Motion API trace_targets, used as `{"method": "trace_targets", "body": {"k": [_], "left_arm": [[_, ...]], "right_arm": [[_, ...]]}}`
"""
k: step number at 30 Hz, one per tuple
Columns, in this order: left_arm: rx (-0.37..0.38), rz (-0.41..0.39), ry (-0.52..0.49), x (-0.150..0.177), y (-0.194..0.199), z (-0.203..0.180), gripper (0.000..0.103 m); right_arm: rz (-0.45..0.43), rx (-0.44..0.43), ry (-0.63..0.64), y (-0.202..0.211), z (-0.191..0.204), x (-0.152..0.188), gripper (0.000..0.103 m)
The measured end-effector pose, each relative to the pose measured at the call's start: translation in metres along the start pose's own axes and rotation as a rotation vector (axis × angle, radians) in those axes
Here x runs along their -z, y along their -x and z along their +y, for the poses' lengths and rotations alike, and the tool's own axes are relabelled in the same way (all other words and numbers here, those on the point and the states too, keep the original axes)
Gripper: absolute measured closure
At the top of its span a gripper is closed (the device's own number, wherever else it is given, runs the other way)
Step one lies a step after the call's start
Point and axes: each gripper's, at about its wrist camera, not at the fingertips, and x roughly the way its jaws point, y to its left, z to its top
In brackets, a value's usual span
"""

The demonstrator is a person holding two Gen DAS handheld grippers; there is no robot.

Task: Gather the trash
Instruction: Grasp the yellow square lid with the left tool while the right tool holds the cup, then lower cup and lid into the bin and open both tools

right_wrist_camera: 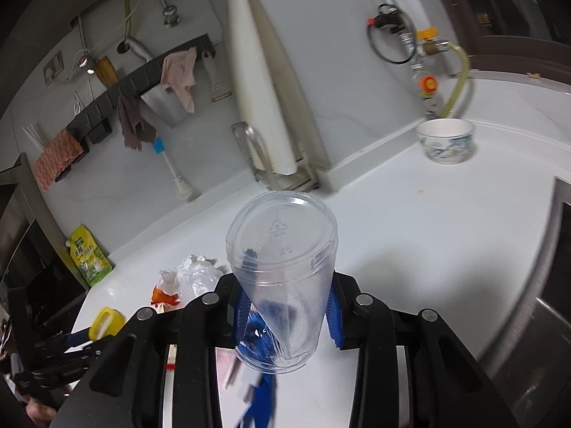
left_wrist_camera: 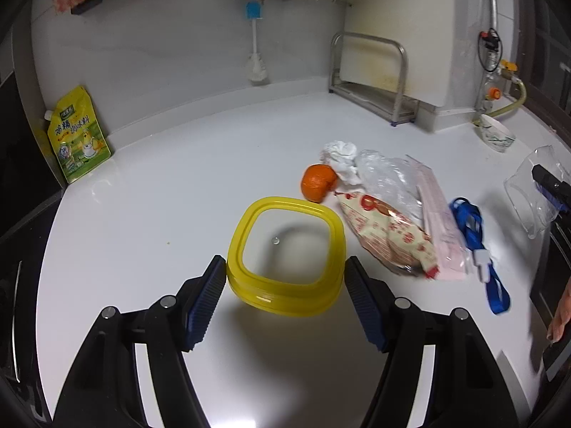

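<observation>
My left gripper (left_wrist_camera: 285, 267) is shut on a yellow-rimmed clear lid (left_wrist_camera: 287, 210), both blue pads pressed on its sides; the lid hangs tilted just above the white counter (left_wrist_camera: 160, 214). Behind it lie an orange (left_wrist_camera: 317, 182), a crumpled tissue (left_wrist_camera: 340, 158), a clear plastic bag (left_wrist_camera: 387, 178), a red-and-cream wrapper (left_wrist_camera: 389, 239), a pink packet (left_wrist_camera: 442, 224) and a blue lanyard (left_wrist_camera: 478, 246). My right gripper (right_wrist_camera: 285, 306) is shut on a crushed clear plastic cup (right_wrist_camera: 282, 242), held above the counter right of the pile. The cup (left_wrist_camera: 528, 192) also shows at the left wrist view's right edge.
A yellow-green seasoning pouch (left_wrist_camera: 76, 135) leans on the back wall at the left. A metal rack with a cutting board (left_wrist_camera: 371, 82) stands at the back right, and a patterned bowl (right_wrist_camera: 446, 141) sits near a gas valve (right_wrist_camera: 428, 83). A dark metal edge (right_wrist_camera: 549, 285) borders the counter's right.
</observation>
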Motion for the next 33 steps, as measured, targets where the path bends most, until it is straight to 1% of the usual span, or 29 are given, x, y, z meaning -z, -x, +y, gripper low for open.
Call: {"method": "trace_targets", "body": {"k": [3, 7, 14, 18, 26, 33], "left_arm": [[0.004, -0.019, -0.022, 0.014, 0.021, -0.010, 0.036], [0.013, -0.057, -0.064, 0.035, 0.051, -0.023, 0.036], [0.071, -0.103, -0.096, 0.065, 0.098, -0.037, 0.036], [0.101, -0.125, -0.096, 0.087, 0.123, -0.040, 0.036], [0.144, -0.137, -0.109, 0.129, 0.153, -0.042, 0.036], [0.167, -0.113, -0.126, 0.164, 0.161, -0.049, 0.036]], "right_arm": [[-0.018, 0.014, -0.016, 0.025, -0.003, 0.014, 0.069], [-0.020, 0.019, -0.027, 0.055, -0.002, 0.036, 0.069], [-0.030, 0.047, 0.010, 0.110, 0.026, 0.066, 0.069], [-0.012, 0.057, 0.019, 0.138, 0.040, 0.092, 0.069], [0.022, 0.084, 0.023, 0.190, 0.059, 0.144, 0.069], [0.056, 0.113, 0.019, 0.225, 0.066, 0.186, 0.069]]}}
